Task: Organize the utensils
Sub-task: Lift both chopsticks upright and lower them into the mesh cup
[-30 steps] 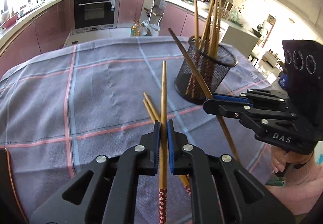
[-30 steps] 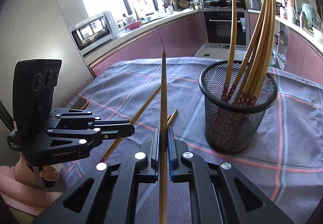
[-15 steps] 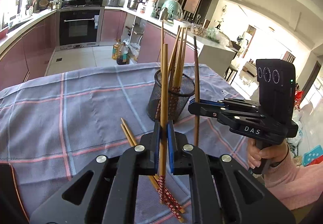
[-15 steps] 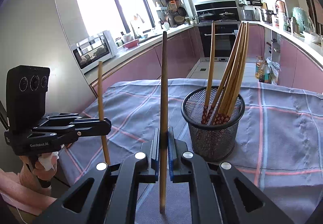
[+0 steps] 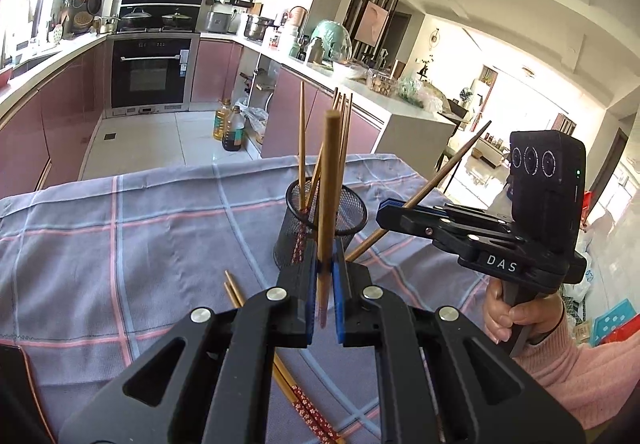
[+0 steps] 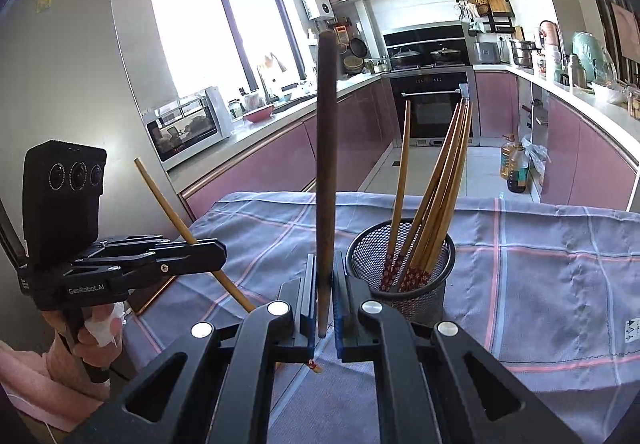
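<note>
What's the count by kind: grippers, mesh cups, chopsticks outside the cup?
Grippers: 2 (left gripper, right gripper)
Mesh cup: 1
Chopsticks outside the cup: 4 (left-held chopstick, right-held chopstick, loose pair on the tablecloth)
Total: 7

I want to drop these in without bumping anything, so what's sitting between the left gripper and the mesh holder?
Nothing stands between them. The left wrist view shows only bare checked cloth between the left gripper, shut on its chopstick, and the mesh holder.

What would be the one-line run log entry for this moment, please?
left gripper: shut on chopstick | right gripper: shut on chopstick | mesh holder: holds chopsticks | tablecloth: two chopsticks lying
</note>
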